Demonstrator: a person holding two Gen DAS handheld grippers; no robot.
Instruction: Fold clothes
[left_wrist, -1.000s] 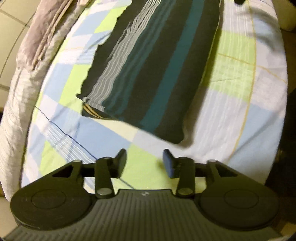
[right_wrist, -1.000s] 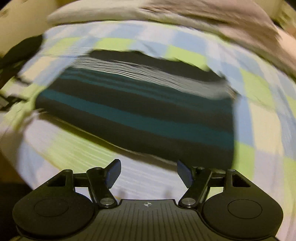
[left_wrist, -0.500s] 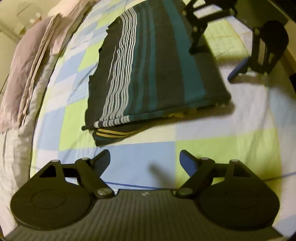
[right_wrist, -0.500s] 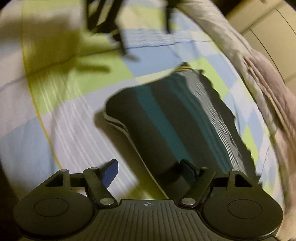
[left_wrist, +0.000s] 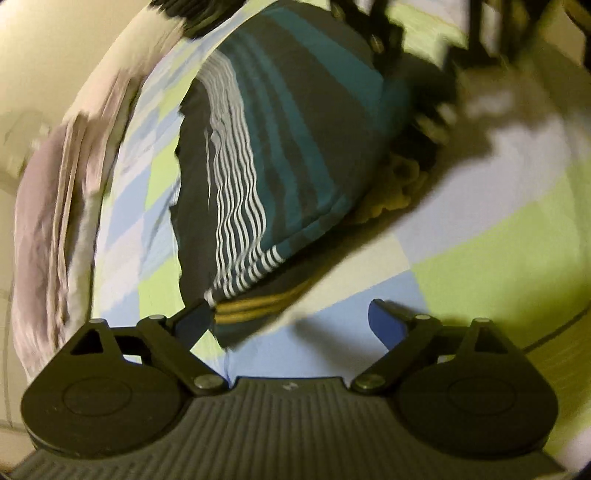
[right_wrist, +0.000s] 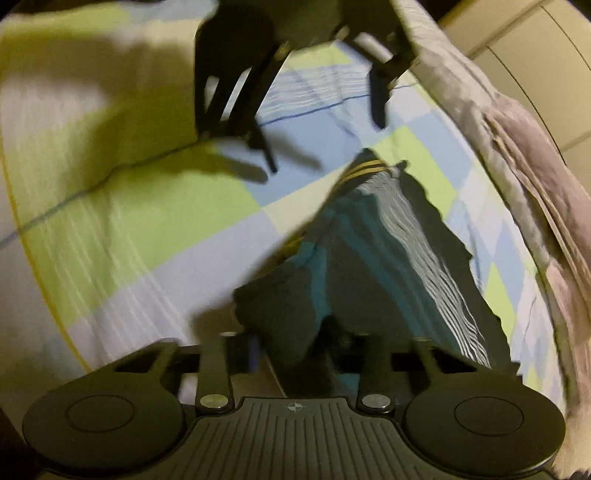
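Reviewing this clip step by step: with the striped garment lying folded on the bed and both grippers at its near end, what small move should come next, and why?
Probably close the left gripper on the striped garment corner. Its jaws have just been opening and stand wide around the yellow-striped corner without pressing it, while the right gripper, jaws just closing, already pinches the other corner, bunching the cloth. With both corners held, the next fold over the checked bedsheet could begin.

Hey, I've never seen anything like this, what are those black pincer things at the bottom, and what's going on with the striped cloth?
Each picture comes from a camera mounted on a hand-held grasping tool; a person carries one in each hand. On a checked bedsheet lies a folded dark striped garment. The right tool has just been closing and now pinches the garment's near corner. The left tool has just been opening and stands wide at the opposite end, gripping nothing. A pale blanket lies along the bed's edge.
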